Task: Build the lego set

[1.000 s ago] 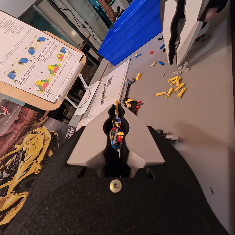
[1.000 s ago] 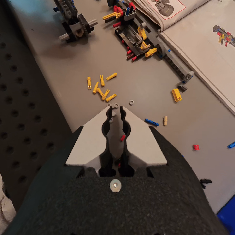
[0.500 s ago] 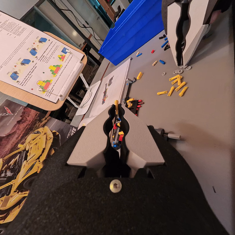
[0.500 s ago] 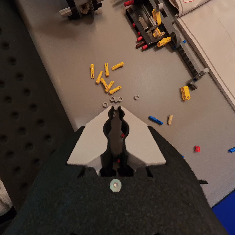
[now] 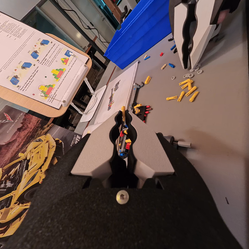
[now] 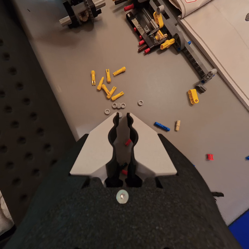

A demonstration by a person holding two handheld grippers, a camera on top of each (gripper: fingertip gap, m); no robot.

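My left gripper point(image 5: 123, 111) is shut on a yellow pin point(image 5: 123, 112), held above the table with the pin sticking out past the tips. Beyond it lies the grey and black chassis assembly point(image 5: 140, 110), also in the right wrist view point(image 6: 155, 27). My right gripper point(image 6: 122, 114) is low over the table with its jaws a narrow gap apart. A small grey ring point(image 6: 120, 115) lies in that gap against the left finger. More grey rings point(image 6: 118, 105) and a pile of yellow pins point(image 6: 107, 86) lie just ahead. The right gripper point(image 5: 188, 66) also shows far off in the left wrist view.
An open instruction booklet point(image 6: 222, 33) lies right of the chassis. A gear assembly point(image 6: 80, 12) sits far left. A yellow connector point(image 6: 193, 96), blue pin point(image 6: 161, 126), tan pin point(image 6: 177, 125) and red bush point(image 6: 209, 157) lie scattered. A blue bin point(image 5: 137, 33), the set box point(image 5: 27, 161) and a board on a stand point(image 5: 40, 64) border the table. Tip to tip, the grippers are about 15 cm apart. Measured from the fingertips, the yellow connector point(image 6: 193, 96) is 10 cm or so from the right gripper and 20 cm from the left. Look for it in the left wrist view point(image 5: 147, 78) too.
My right gripper has moved forward and down to the grey rings, and its jaws are closer together than a second ago. The left gripper has barely moved and still holds the yellow pin.
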